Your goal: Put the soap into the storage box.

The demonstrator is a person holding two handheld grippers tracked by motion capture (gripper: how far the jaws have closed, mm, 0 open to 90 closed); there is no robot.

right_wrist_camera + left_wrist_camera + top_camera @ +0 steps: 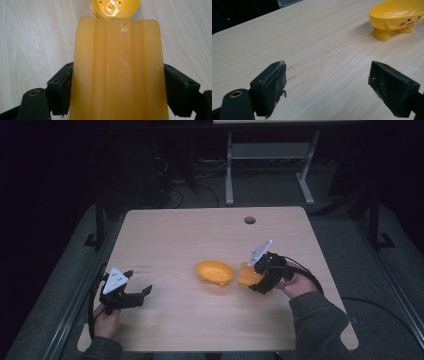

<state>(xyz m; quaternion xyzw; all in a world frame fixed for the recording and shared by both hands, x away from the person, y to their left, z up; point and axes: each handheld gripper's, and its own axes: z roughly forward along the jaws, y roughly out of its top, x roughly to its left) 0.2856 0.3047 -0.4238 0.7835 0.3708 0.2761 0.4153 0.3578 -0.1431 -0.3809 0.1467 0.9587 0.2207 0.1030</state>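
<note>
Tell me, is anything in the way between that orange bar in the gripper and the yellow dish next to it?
Nothing visible is. The right hand-held gripper is shut on the orange soap bar, and the yellow duck dish sits just beyond the bar's far end, with bare table around it. The left hand-held gripper is open, off to the side.

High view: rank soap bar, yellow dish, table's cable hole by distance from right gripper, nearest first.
1. Ridged orange soap bar: between the right gripper jaws.
2. Yellow duck-faced soap dish: just left of the bar.
3. Round dark cable hole: near the table's far edge.
</note>
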